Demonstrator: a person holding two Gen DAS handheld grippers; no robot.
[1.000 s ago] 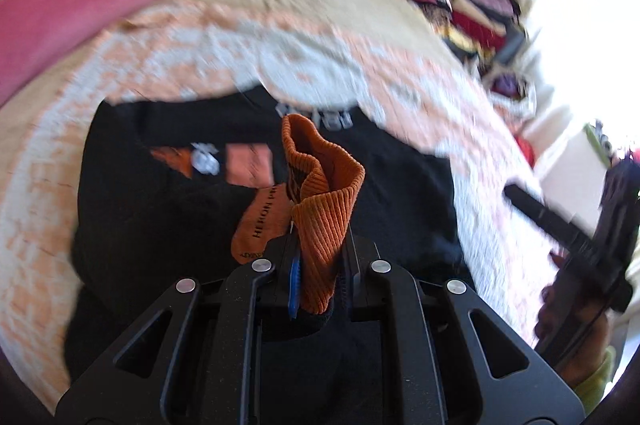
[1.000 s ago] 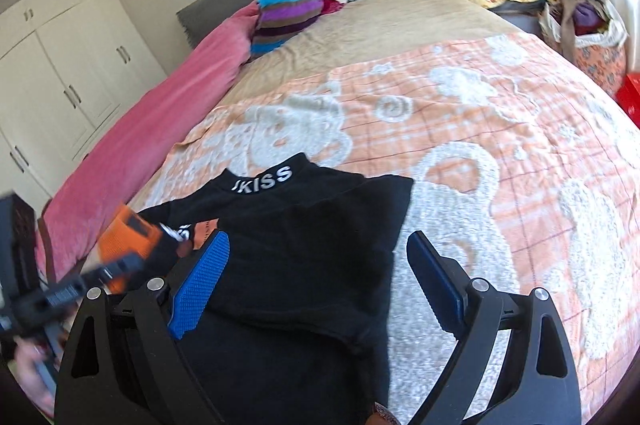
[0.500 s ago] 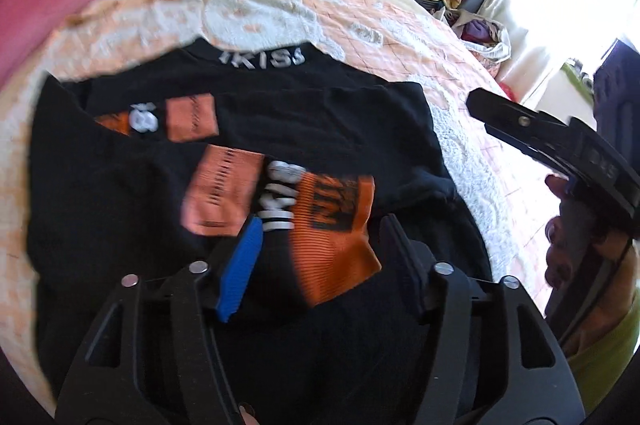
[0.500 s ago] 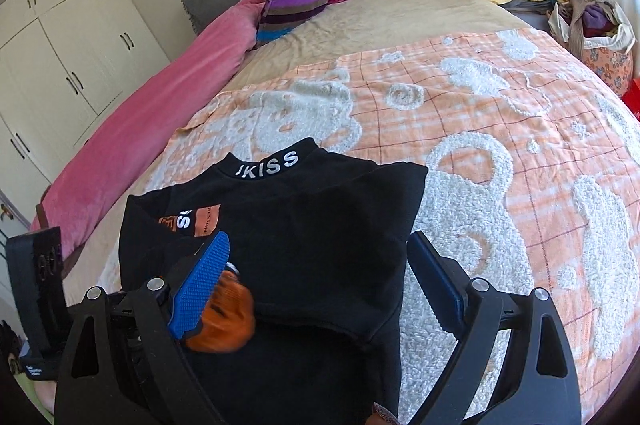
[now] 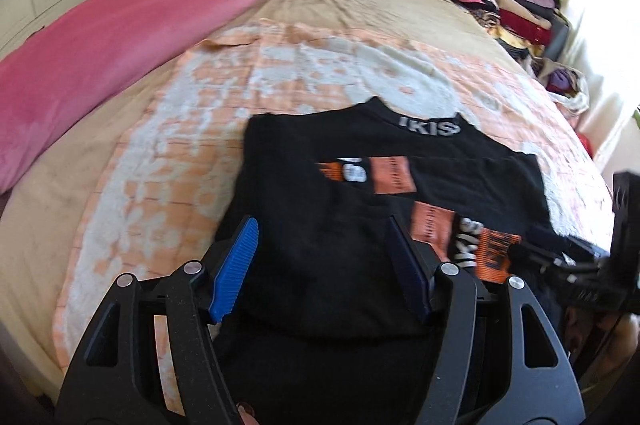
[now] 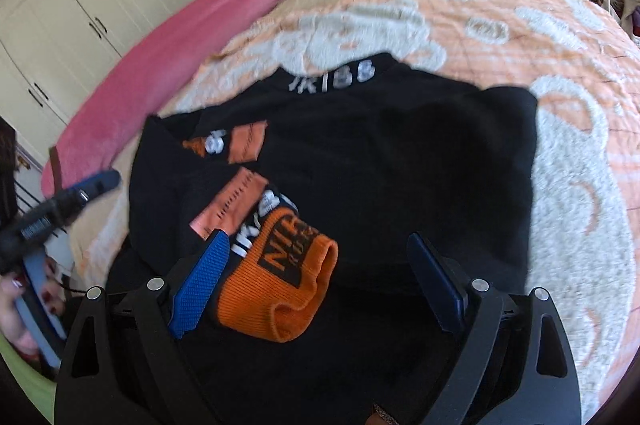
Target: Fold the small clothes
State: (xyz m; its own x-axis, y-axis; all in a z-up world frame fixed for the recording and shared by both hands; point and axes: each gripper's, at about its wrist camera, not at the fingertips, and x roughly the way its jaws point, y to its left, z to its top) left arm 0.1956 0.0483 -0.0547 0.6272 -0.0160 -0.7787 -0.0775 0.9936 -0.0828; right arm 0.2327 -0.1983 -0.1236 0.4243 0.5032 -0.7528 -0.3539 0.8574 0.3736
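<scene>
Bedspread (image 5: 192, 129) holds released orange cuff (image 6: 276, 289) (left gripper (image 5: 324, 265) jaws just opened).

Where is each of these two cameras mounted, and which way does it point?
Left wrist: on the left gripper, looking down its open fingers at the black top with orange patches; right gripper at the edge.
Right wrist: on the right gripper, over the orange ribbed cuff; left gripper, a hand.
Shared: top, pink blanket.
</scene>
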